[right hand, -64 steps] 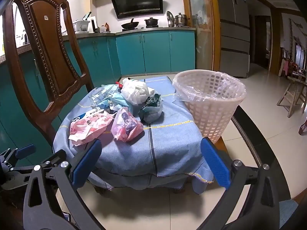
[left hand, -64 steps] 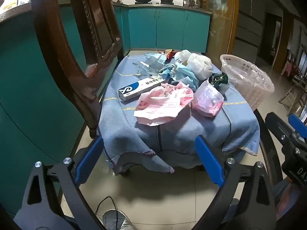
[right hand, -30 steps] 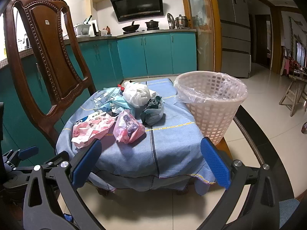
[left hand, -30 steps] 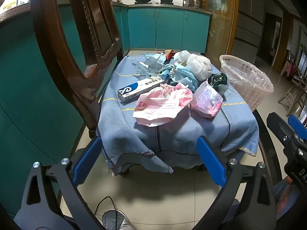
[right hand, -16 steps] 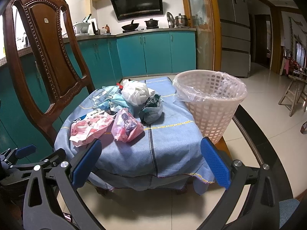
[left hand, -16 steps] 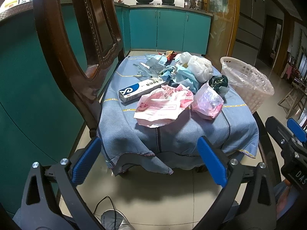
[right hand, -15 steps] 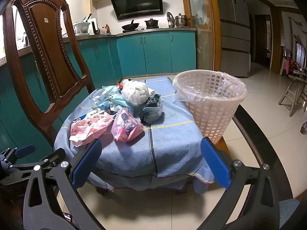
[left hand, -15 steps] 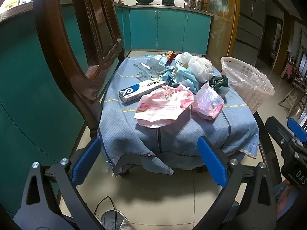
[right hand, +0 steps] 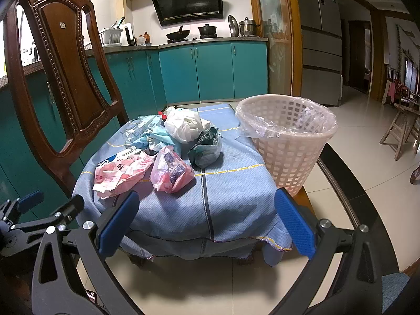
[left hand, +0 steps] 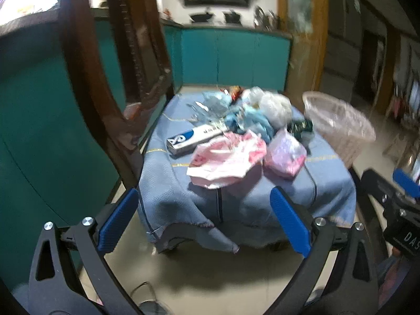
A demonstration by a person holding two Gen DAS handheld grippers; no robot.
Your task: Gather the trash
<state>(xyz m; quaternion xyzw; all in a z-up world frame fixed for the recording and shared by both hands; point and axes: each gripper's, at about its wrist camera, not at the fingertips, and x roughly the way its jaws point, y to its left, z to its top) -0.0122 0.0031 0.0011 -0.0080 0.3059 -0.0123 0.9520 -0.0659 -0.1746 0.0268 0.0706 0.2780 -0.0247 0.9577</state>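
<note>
Trash lies in one heap on the far and middle part of the blue cloth (right hand: 231, 197) that covers a low table: one pink printed wrapper (right hand: 118, 174), one pink plastic bag (right hand: 172, 170), one dark green pouch (right hand: 206, 147), one white crumpled bag (right hand: 185, 126), one blue-and-white box (left hand: 195, 136) and some light blue and clear plastic behind them. One white lattice basket (right hand: 288, 157) with a clear liner stands at the right edge of the cloth. The near strip of the cloth is bare. Both the left gripper (left hand: 202, 220) and the right gripper (right hand: 206, 221) hang spread wide and hold nothing, short of the near edge. Against half a second ago, the left view is now blurred and sits a little closer.
</note>
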